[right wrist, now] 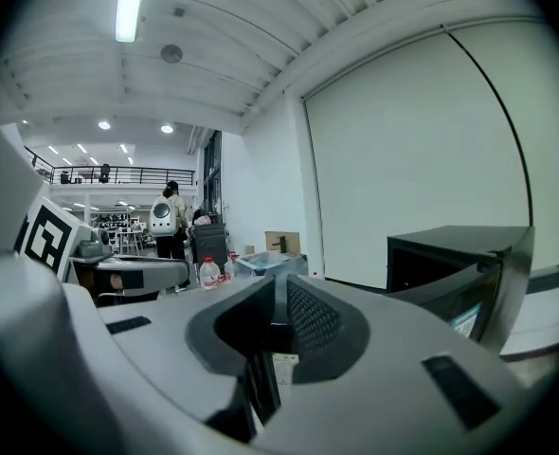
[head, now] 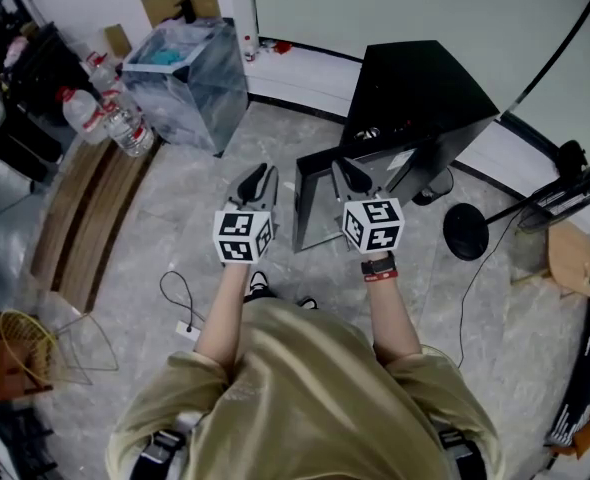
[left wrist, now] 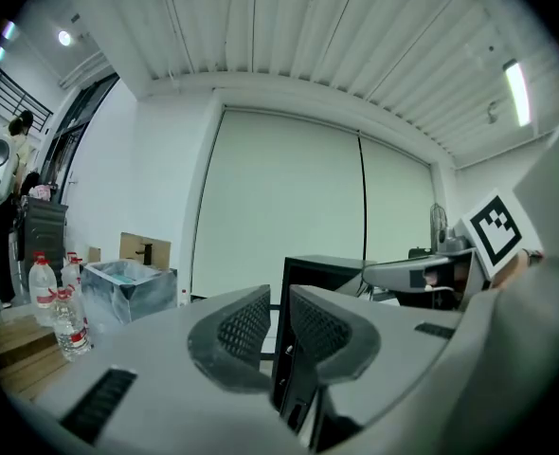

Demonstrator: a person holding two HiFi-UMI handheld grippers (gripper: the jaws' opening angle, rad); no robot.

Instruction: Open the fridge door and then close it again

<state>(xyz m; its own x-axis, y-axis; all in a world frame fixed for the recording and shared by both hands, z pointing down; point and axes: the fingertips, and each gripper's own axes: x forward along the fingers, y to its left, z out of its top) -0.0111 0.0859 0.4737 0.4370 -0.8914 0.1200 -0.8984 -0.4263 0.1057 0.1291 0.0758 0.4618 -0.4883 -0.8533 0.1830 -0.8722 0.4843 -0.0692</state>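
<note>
The left gripper (head: 258, 174) and the right gripper (head: 347, 168) are held level in front of the person, each with its jaws almost together, leaving only a thin gap and nothing between them. Just beyond them the black fridge (head: 425, 88) stands on the floor with its door (head: 313, 208) swung open and touched by neither gripper. The opening seems done, and the closing is still left.

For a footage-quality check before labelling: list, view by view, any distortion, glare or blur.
Head view: evenly lit and sharp, edges bowed; the black fridge shows little surface detail. Left gripper view: heavy fisheye, black corners, the ceiling light blown out, the left claw slightly soft. Right gripper view: same fisheye and black corners, its ceiling strip light glaring, a distant person tiny.
</note>
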